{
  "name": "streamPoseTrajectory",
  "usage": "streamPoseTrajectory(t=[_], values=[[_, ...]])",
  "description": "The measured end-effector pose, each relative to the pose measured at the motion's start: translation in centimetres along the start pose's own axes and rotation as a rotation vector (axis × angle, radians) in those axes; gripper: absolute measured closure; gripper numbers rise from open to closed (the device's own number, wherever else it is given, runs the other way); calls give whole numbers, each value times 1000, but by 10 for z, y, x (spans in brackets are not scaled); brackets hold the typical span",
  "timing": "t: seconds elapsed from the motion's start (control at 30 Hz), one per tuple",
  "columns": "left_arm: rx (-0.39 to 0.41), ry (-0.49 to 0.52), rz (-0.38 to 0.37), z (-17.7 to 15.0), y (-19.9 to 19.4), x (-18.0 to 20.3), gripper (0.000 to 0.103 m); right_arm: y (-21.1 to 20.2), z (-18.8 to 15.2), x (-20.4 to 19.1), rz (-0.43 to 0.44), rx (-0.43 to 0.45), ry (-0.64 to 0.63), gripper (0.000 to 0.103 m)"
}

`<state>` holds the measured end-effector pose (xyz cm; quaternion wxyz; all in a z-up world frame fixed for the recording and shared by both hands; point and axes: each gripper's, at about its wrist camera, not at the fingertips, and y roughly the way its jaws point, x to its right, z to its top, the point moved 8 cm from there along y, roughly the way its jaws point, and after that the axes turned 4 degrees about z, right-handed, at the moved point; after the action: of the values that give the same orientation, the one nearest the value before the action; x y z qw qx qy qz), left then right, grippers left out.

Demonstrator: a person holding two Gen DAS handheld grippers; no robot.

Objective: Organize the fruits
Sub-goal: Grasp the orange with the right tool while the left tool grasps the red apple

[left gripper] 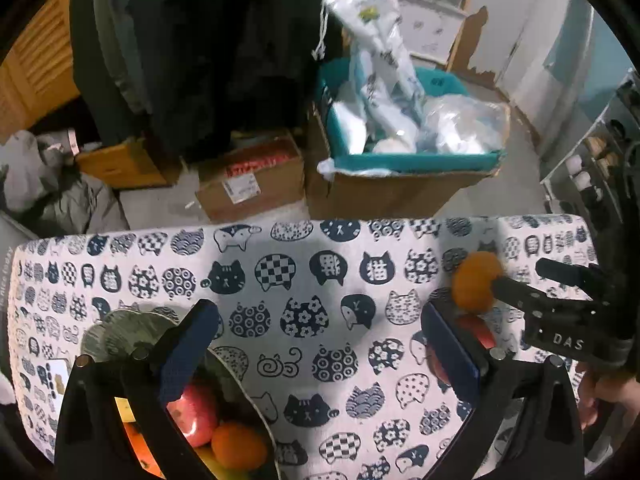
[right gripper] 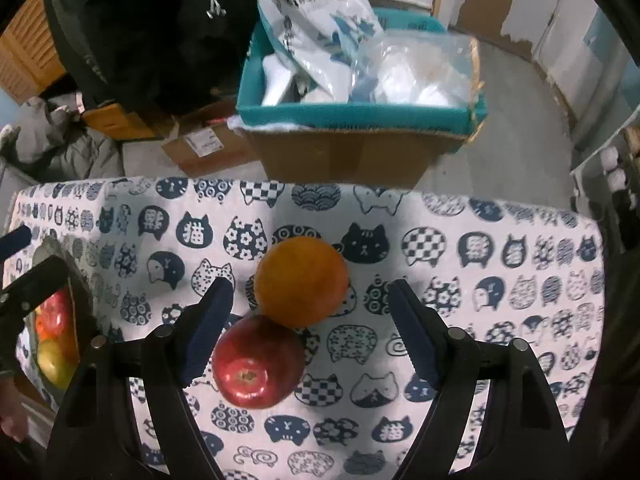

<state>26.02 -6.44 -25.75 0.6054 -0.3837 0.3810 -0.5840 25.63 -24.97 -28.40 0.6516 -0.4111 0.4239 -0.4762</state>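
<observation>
Right gripper (right gripper: 310, 322): your jaws stand wide, gripping nothing, above the round orange (right gripper: 302, 280) touching the glossy red apple (right gripper: 256, 362).
Left gripper (left gripper: 316, 350): your jaws gape empty over the cat-print tablecloth (left gripper: 320, 280).

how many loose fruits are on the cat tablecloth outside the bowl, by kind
orange: 1
red apple: 1
total: 2, touching each other on the tablecloth, between the open fingers of the right gripper
</observation>
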Motion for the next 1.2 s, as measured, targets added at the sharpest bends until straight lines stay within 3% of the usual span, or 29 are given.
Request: streamPoseTrajectory(t=[0.5, 0.63, 0.87, 1.2], values=[[-57, 25, 22, -6, 45, 1, 1, 55, -4, 4, -1, -88, 21, 24], [-64, 28, 19, -7, 48, 3, 1, 61, -7, 1, 37, -102, 39, 35], [-59, 31, -2, -9, 43, 12, 1, 53, -6, 1, -14, -55, -2, 38], [-41, 58, -49, -13, 26, 45, 1, 10, -12, 28, -48, 39, 33, 39]])
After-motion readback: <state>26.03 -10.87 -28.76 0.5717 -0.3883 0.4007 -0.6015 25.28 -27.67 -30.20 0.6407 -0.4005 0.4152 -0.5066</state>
